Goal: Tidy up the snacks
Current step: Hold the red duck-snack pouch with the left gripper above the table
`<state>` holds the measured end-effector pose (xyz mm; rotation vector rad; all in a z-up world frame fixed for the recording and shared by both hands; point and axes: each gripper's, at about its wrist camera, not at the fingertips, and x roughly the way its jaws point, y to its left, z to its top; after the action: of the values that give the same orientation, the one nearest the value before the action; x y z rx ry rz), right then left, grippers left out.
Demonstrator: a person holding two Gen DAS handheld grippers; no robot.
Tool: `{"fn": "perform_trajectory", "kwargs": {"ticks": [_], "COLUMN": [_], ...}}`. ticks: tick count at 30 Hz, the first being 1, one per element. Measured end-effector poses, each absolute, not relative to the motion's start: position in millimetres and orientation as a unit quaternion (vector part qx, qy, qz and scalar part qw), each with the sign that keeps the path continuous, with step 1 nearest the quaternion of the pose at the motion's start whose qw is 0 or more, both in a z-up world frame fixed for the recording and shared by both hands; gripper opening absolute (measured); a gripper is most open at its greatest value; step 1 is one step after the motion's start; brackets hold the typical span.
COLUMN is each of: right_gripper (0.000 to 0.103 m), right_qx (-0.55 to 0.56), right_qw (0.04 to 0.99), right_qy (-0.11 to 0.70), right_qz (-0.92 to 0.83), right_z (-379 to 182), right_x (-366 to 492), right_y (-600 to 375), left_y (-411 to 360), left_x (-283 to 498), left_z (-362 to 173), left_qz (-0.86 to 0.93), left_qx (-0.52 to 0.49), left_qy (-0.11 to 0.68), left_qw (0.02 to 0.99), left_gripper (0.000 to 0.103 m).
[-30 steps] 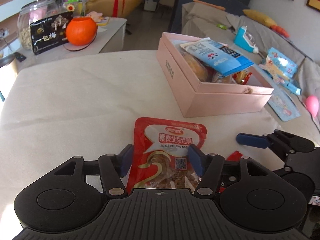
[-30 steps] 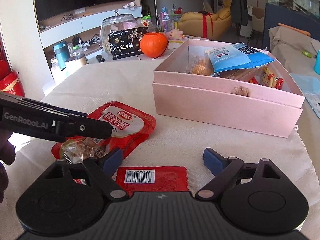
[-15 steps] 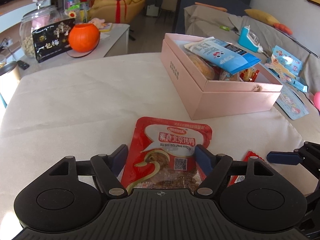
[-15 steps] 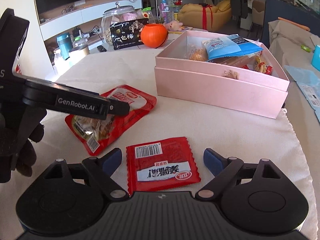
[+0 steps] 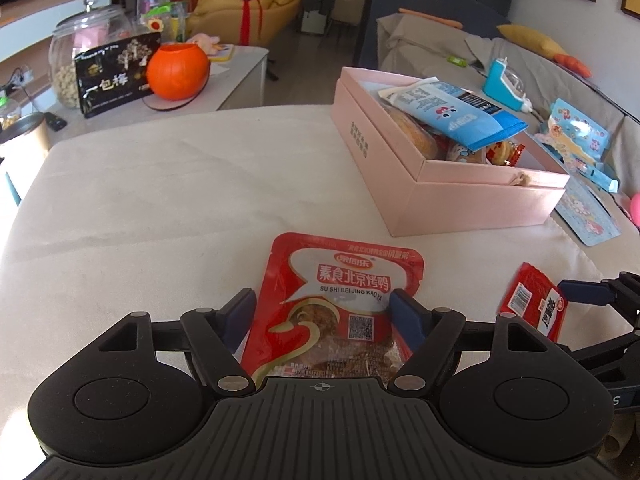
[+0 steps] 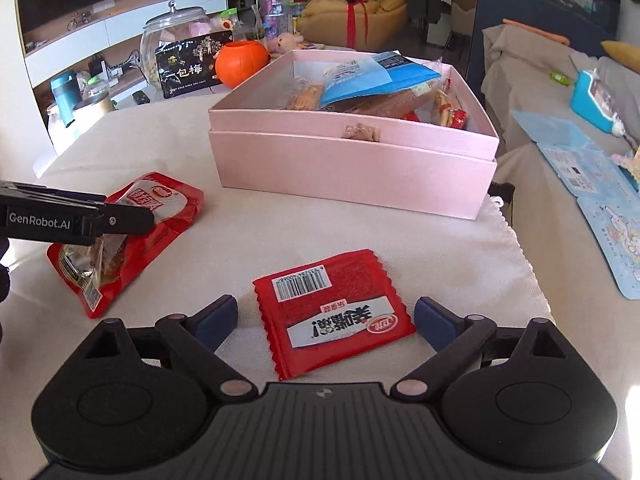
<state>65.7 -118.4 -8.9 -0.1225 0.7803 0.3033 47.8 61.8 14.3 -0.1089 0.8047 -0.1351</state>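
Red foil packets lie on the cream cloth-covered table [image 5: 168, 200] in front of us, and a pink box [image 6: 352, 168] already part filled with snacks stands beyond them. Our left gripper [image 5: 322, 314] hangs low over the larger red pouch [image 5: 340, 300], its blue pads on either side of the pouch's near half. The left pad stands just clear of the pouch edge; the right pad looks close against it, but we see no squeeze, so we read this claw as released. Our right gripper [image 6: 326, 318] straddles the smaller red sachet [image 6: 334, 316], and its jaws are opening, with clear cloth showing between each pad and the sachet.

Both packets lie flat on the cloth, near the box but apart from it. We judge them light, thin and floppy, with slick foil skins that may slide or buckle when pinched. The pouch bulges where its filling shows through the clear window, so we would grip across that thicker part. The sachet is flatter; its crimped side edges look like the best hold.
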Motion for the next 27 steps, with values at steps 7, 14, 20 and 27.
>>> {"fn": "perform_trajectory", "kwargs": {"ticks": [7,14,20,27], "right_gripper": [0.103,0.103,0.102,0.087], "right_qx": [-0.040,-0.067,-0.091,-0.037], "right_qw": [0.916,0.894,0.889,0.918], "right_qy": [0.375,0.411,0.415,0.385], "right_qz": [0.136,0.168,0.170,0.087], "right_z": [-13,-7,-4,-8], "right_x": [79,88,75,69], "right_y": [-96,-100,-131,-121], "left_y": [63,66,66,64], "left_x": [45,40,37,35], "left_z": [13,11,8,9], "left_qz": [-0.067,-0.072,-0.073,-0.074], "left_qx": [-0.055,-0.060,-0.062,-0.054], "left_qy": [0.384,0.375,0.362,0.363], "left_qw": [0.919,0.922,0.927,0.927], "left_gripper": [0.079,0.079,0.080,0.080]}}
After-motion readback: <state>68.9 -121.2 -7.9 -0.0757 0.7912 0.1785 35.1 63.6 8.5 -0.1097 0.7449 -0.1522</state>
